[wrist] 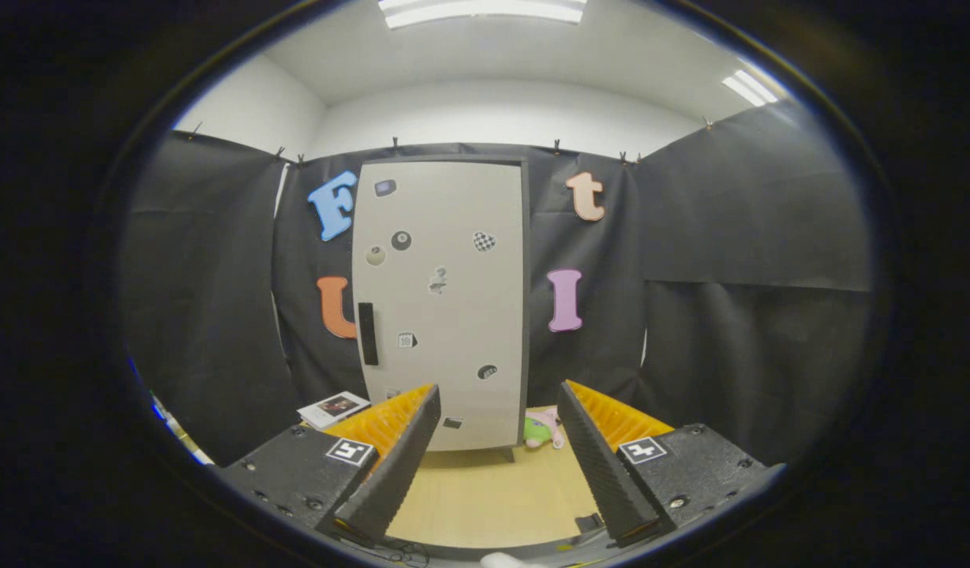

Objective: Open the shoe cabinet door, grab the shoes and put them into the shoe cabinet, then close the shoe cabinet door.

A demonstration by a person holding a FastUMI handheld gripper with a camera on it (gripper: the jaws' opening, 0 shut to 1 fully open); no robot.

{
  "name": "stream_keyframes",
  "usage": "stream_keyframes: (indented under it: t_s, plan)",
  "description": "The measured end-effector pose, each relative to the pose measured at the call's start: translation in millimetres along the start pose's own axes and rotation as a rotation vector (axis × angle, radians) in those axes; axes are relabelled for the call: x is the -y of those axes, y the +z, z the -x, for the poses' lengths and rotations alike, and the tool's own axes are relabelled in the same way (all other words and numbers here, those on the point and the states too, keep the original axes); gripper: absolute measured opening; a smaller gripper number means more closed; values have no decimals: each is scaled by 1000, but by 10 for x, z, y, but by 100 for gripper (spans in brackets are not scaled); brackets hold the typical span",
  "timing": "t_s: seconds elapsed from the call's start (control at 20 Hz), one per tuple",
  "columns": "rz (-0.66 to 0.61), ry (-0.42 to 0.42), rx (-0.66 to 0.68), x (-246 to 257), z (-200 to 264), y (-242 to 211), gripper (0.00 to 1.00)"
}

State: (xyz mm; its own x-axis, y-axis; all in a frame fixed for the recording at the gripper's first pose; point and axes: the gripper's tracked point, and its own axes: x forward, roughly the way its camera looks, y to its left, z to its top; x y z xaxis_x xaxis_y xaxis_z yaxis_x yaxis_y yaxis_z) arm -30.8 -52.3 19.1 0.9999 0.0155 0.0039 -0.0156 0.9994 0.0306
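Gripper view: low over floor (485,497), facing forward, shoe cabinet (441,304) well ahead against back wall.

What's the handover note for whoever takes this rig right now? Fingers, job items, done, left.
Gripper: fingers spread wide, holding nothing, aimed at the cabinet from a distance.
Shoe cabinet: upright against the booth wall, beyond the fingers. Door shut; dark handle on its left edge.
Shoes: a green and pink item lies on the wooden surface at the cabinet's right foot, just ahead of the right finger; too small to confirm it is the shoe.
A booklet lies left of the cabinet.
Done: nothing.
Left: open door, load shoes, close door.
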Motion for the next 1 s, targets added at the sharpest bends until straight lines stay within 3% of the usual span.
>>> stream_keyframes:
  t_s: [1.0]
  plan:
    - [14,9,-6,-28,-231,-5,98]
